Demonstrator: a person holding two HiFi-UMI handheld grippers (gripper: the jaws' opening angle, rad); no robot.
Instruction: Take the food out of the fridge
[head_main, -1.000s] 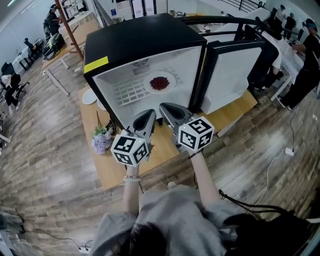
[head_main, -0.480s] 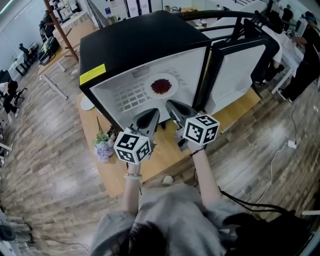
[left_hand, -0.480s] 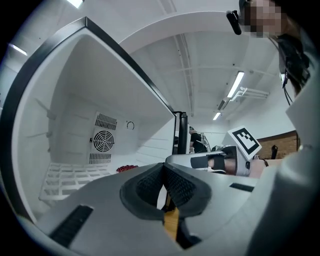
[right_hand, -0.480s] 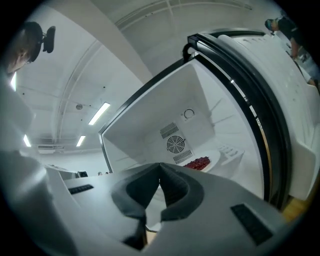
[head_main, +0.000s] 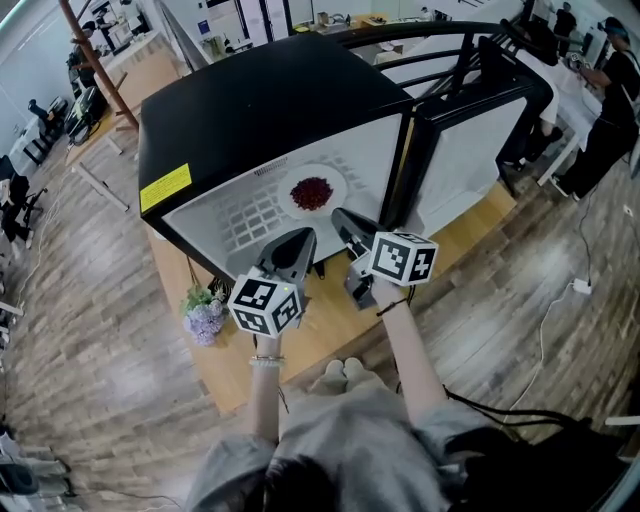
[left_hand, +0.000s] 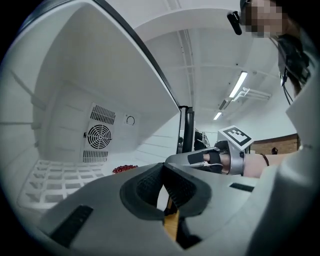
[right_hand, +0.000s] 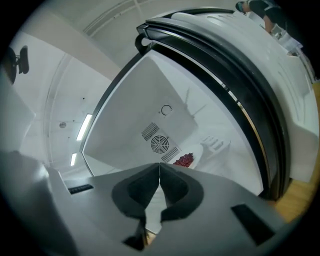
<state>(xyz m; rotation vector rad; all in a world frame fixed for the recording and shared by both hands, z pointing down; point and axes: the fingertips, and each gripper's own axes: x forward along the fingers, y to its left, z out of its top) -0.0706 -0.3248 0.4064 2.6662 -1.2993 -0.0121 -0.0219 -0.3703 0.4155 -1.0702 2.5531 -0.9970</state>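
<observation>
While the fridge (head_main: 260, 110) stands open at frame centre, the red food (head_main: 312, 192) lies on a white plate (head_main: 338, 178) on the shelf inside. Compared with a second earlier, both grippers sit nearer the plate, and the right one has rolled. Left gripper (head_main: 302, 236) and right gripper (head_main: 340, 214): jaws closed together, nothing between.
</observation>
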